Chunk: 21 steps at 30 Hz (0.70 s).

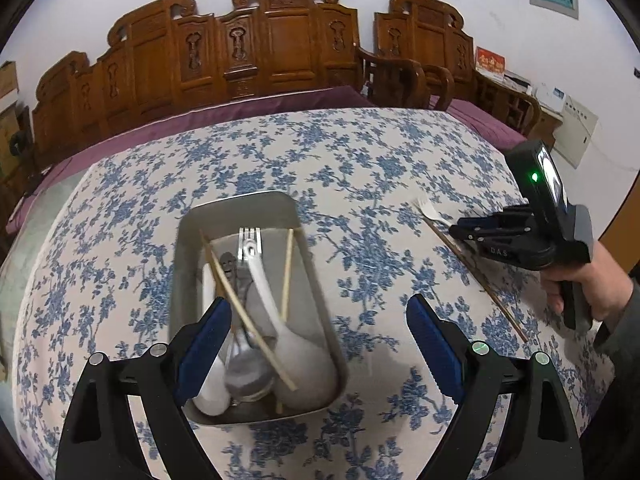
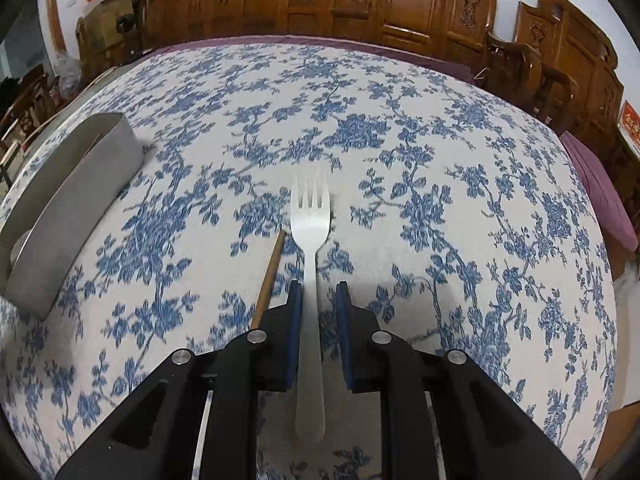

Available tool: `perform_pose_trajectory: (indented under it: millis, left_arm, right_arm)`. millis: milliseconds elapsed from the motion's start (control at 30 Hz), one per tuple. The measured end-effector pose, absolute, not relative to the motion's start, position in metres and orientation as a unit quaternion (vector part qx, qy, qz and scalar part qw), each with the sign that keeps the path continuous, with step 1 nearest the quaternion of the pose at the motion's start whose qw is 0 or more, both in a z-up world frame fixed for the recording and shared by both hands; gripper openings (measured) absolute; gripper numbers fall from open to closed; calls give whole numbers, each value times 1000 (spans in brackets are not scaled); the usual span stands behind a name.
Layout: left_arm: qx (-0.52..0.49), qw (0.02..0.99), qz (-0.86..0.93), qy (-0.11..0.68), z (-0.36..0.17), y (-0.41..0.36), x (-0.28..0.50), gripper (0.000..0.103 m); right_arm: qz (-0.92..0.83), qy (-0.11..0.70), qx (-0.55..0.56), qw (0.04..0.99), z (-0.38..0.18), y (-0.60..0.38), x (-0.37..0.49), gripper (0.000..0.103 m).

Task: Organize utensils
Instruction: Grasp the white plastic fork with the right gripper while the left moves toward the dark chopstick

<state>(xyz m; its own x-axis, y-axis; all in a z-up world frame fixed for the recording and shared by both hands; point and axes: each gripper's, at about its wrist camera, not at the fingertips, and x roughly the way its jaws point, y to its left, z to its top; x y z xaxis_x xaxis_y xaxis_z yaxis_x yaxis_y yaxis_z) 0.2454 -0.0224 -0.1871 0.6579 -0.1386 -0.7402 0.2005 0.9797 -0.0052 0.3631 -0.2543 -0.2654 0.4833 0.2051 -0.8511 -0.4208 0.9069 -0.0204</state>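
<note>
A metal tray (image 1: 188,248) on the floral tablecloth holds white spoons, a metal spoon, a metal fork and chopsticks. My left gripper (image 1: 318,344) is open and empty above the tray's near end. My right gripper (image 2: 319,300) has its jaws narrowly apart on either side of a white plastic fork's (image 2: 311,220) handle on the cloth; a small gap shows on each side. A wooden chopstick (image 2: 270,276) lies just left of the fork. In the left wrist view the right gripper (image 1: 460,232) sits over the fork (image 1: 428,210) and chopstick (image 1: 492,296). The tray's side (image 2: 68,204) shows at far left.
The table (image 2: 360,120) is covered with a blue floral cloth. A carved wooden bench (image 1: 240,48) and chair (image 1: 420,48) stand behind it, with purple cushions. Cardboard boxes (image 2: 112,4) stand at back left.
</note>
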Motion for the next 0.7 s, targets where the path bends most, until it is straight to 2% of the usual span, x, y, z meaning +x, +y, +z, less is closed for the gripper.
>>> perform_pose_trajectory:
  millis: [67, 700]
  left_arm:
    - [47, 908, -95, 405, -189, -31, 245, 86]
    - [63, 886, -141, 436, -207, -130, 239, 86]
  right_arm:
    - [186, 483, -110, 849, -264, -259, 360, 10]
    - [165, 473, -64, 863, -240, -317, 310, 9]
